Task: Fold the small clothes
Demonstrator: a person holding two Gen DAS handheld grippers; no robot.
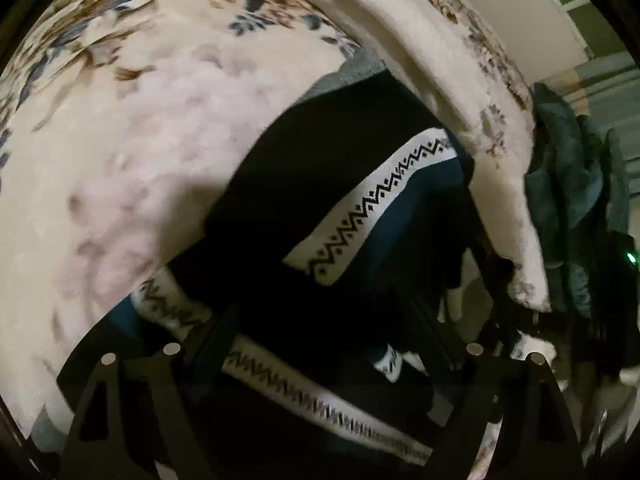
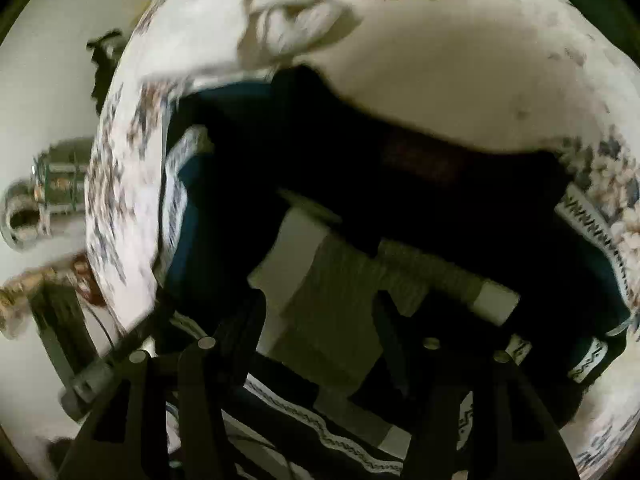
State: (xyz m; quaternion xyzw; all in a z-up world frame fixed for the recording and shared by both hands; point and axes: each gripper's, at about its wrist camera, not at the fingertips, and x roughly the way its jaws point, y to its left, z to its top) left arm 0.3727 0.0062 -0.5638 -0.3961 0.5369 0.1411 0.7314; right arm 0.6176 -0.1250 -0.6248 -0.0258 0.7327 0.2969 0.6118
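— Where was the garment when you looked down your left side?

— The dark sweater (image 1: 320, 184) lay on the floral blanket (image 1: 140, 120), spread ahead of my left gripper (image 1: 320, 364) and running right under it. Its white zigzag band (image 1: 376, 204) slanted across the cloth in front of me, and a second patterned strip crossed low between my fingers (image 1: 436, 344). A heap of teal clothes (image 1: 572, 184) sat off to the right, past the blanket's edge.

— And those left fingers?

— Spread wide apart, dark fabric lying in the gap. Whether either one touched the cloth, I could not tell; the view was blurred.

— The right side?

— My right gripper (image 2: 320, 344) hung over the same dark sweater (image 2: 440, 200), which filled the middle of the view on the floral blanket (image 2: 460, 60). A pale ribbed cuff (image 2: 440, 276) and pale inner cloth lay just ahead of the fingers (image 2: 236, 332), with a zigzag-trimmed edge passing below them.

— Were they pressed together?

— No, they stood apart too, the garment lying between and beneath them. I could not make out any pinch on it.

— Anything else?

— Blurred shiny objects (image 2: 44, 200) on the floor, far left.
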